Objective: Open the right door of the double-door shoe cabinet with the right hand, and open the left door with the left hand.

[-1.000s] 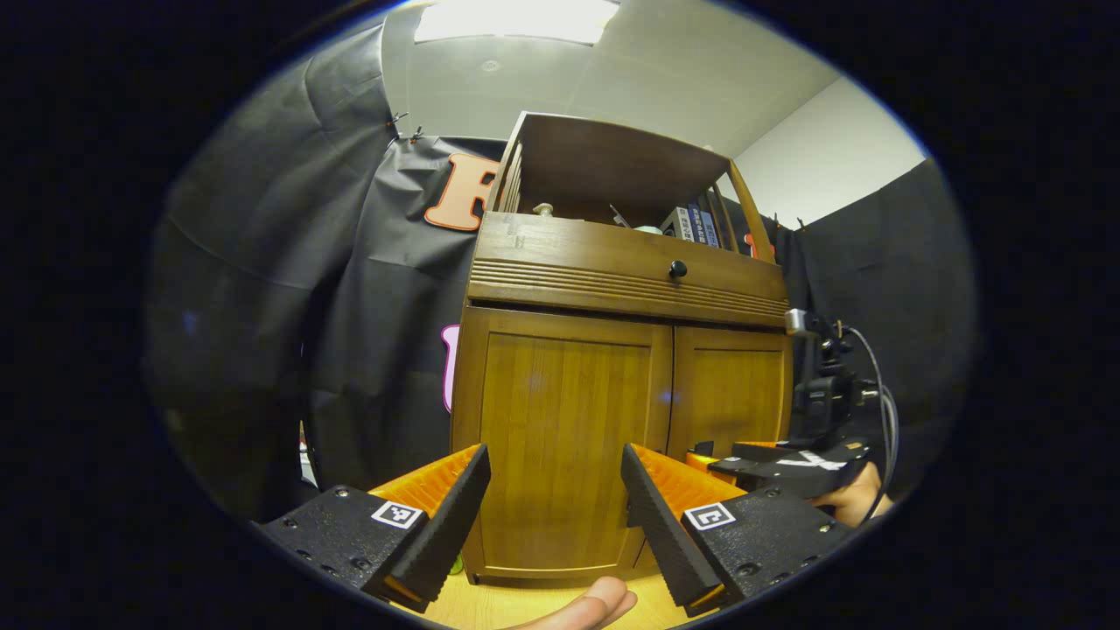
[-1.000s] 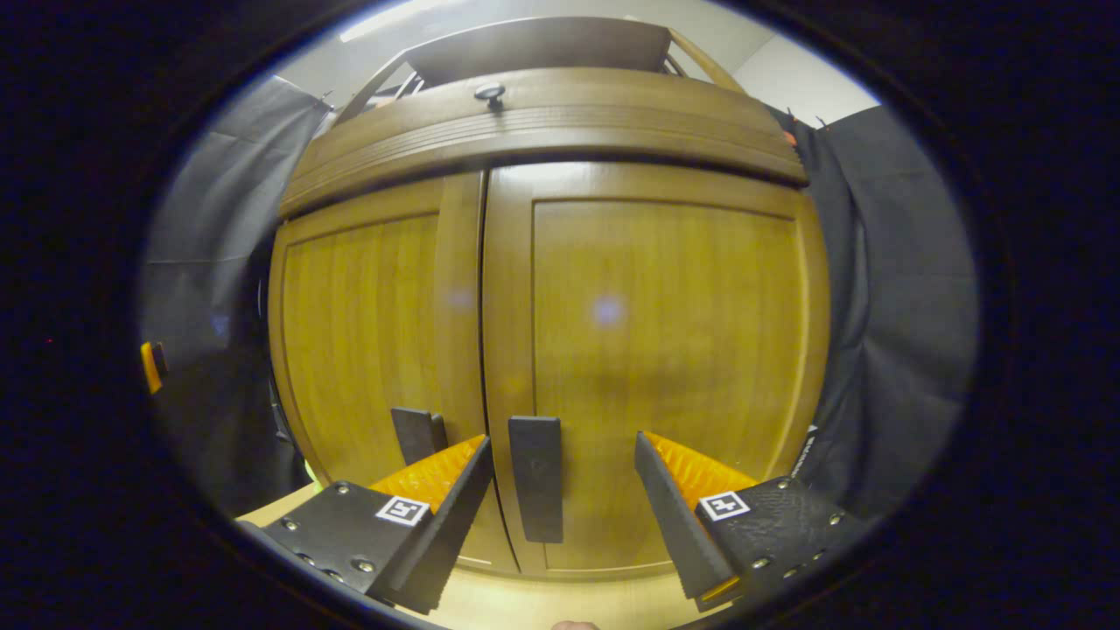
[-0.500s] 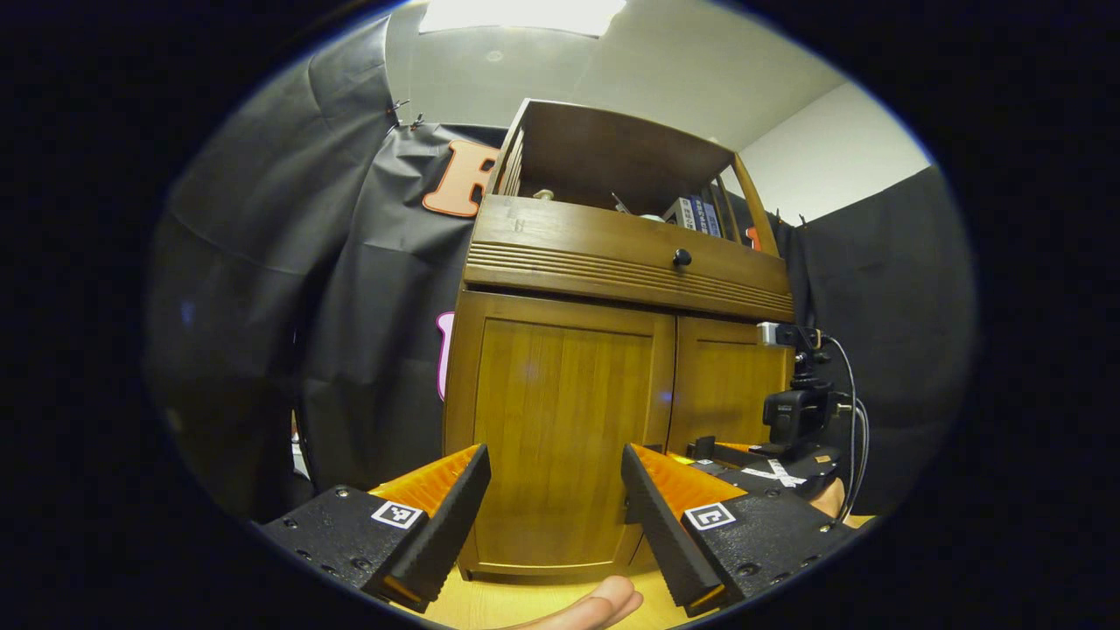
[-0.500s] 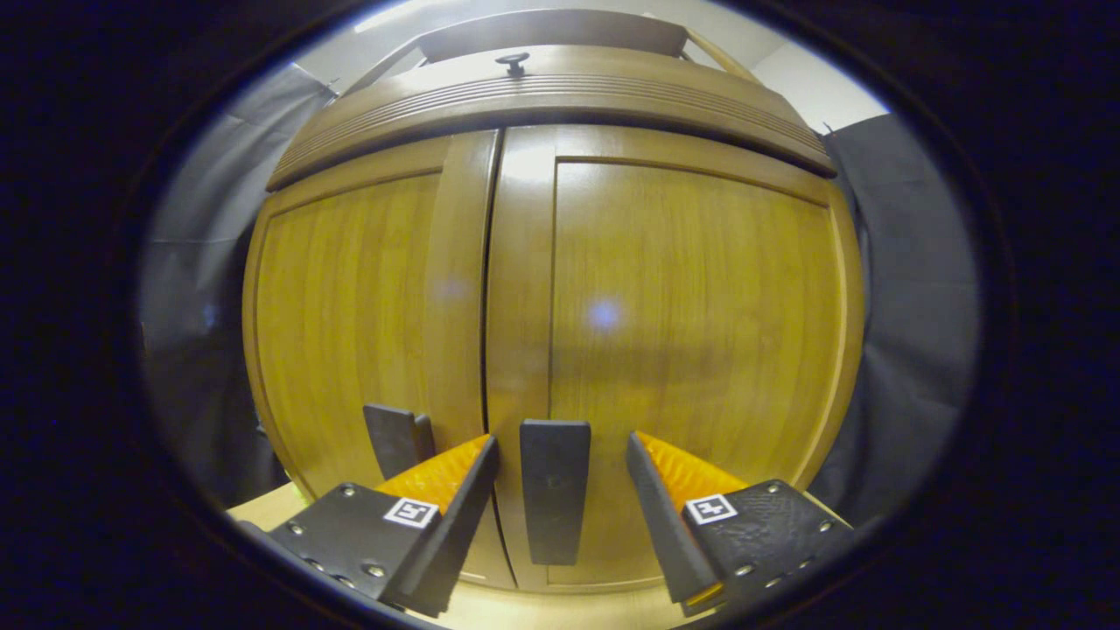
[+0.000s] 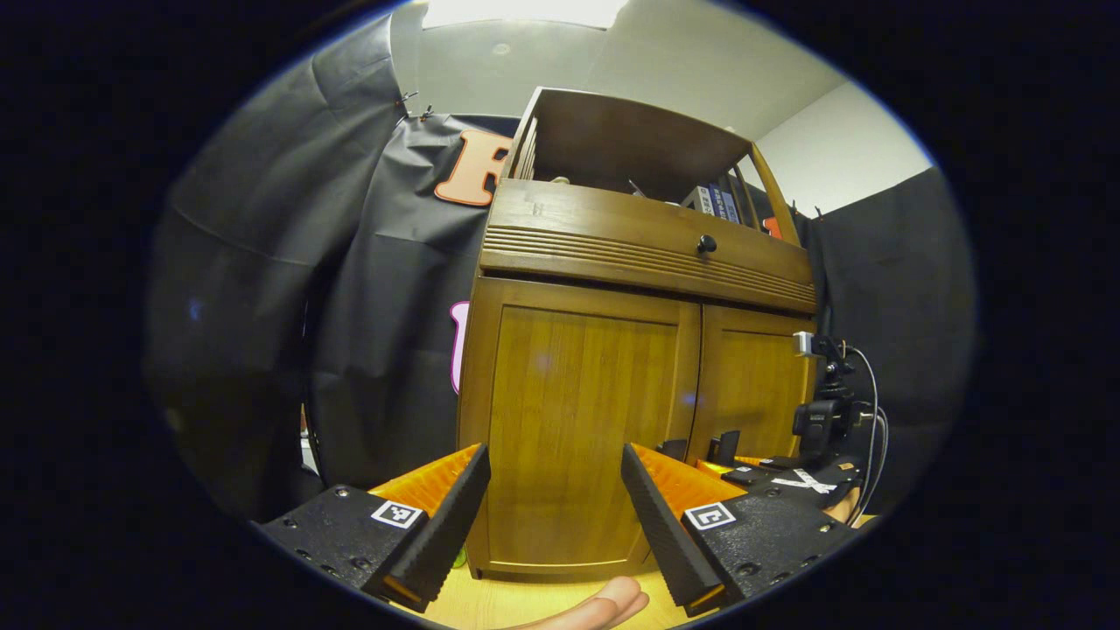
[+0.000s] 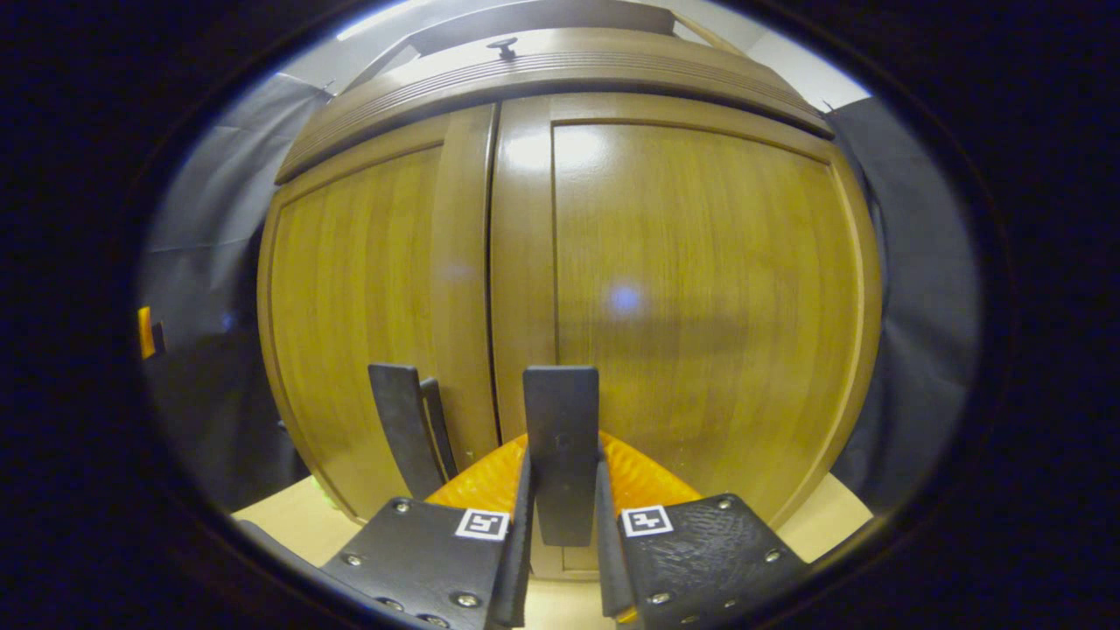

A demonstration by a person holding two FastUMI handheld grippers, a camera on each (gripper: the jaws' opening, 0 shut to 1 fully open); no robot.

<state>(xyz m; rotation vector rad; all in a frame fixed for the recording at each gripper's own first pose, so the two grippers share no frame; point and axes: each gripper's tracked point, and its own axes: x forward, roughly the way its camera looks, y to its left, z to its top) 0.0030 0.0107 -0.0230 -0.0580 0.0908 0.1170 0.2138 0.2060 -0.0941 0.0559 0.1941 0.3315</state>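
Ridged fingers (image 6: 525,507) clamp flat rectangular door handle (image 6: 561,437).

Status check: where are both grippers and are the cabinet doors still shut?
Right gripper shut on the right door's flat dark handle. Left gripper open, short of the brown wooden shoe cabinet. Both doors closed. Nothing in the way.

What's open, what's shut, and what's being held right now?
Right door: shut.
Left door: shut.
Drawer: shut.
Right handle: clamped by the right gripper.
Left handle: untouched.
Left gripper: open, short of the cabinet.
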